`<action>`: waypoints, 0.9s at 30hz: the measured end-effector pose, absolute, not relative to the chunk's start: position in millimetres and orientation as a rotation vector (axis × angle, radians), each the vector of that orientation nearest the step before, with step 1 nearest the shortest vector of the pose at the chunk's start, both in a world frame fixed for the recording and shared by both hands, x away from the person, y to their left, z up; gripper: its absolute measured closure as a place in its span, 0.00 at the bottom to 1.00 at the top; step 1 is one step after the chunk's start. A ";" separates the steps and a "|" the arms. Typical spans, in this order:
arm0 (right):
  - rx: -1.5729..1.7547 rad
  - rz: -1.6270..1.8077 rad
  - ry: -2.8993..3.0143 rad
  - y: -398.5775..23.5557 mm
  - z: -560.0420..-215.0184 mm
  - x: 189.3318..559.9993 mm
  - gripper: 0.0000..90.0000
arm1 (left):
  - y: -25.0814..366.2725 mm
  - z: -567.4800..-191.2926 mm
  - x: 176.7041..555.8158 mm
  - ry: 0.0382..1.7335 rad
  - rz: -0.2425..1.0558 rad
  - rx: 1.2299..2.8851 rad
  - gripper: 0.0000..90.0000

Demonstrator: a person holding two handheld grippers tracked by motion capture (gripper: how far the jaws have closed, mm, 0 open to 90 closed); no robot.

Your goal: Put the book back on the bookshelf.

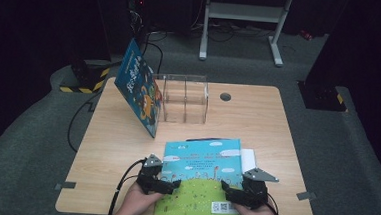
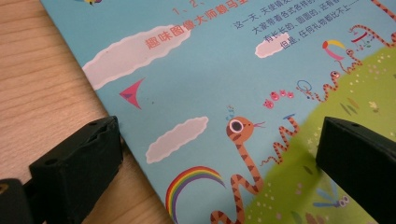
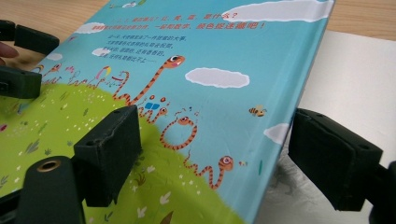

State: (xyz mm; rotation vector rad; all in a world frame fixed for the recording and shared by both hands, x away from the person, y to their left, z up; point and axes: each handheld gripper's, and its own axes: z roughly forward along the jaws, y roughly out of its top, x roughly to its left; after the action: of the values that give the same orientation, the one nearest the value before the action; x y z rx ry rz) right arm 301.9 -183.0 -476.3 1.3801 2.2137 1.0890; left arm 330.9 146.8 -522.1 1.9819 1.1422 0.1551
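A picture book [image 1: 202, 176] is laid flat at the near edge of the table [image 1: 257, 121], back cover up, with a white sheet [image 3: 355, 79] showing beside its right edge. The left gripper [image 1: 169, 185] is set at the book's left edge and the right gripper [image 1: 229, 192] at its right edge, both with jaws apart and nothing clamped. Should the jaws be closed unevenly, only the cover might be caught (the pages left behind), or the book pushed off the near edge. A second book [image 1: 138, 87] is propped against a clear rack [image 1: 185, 98].
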 end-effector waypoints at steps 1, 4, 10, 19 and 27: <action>1.384 1.092 2.211 -183.9 -476.3 301.9 0.19 | 145.5 -522.2 331.1 1.142 0.153 1.979 0.01; 1.385 1.099 2.209 -186.0 -476.5 301.9 0.18 | 142.8 -522.2 331.7 1.138 0.149 1.979 0.01; 1.394 1.104 2.200 -191.5 -475.0 301.5 0.18 | 136.9 -522.3 333.5 1.126 0.136 1.978 0.01; 1.399 1.116 2.201 -195.0 -475.0 301.5 0.19 | 139.3 -524.0 331.7 1.117 0.132 1.958 0.02; 1.403 1.113 2.206 -195.2 -474.8 299.2 0.20 | 139.2 -523.6 318.8 1.109 0.123 1.970 0.03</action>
State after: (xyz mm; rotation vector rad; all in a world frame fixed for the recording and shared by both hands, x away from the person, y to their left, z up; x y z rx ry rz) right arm 299.2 -195.2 -474.8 1.4032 2.2064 1.1134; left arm 318.8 139.2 -523.6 1.9697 1.1086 0.1225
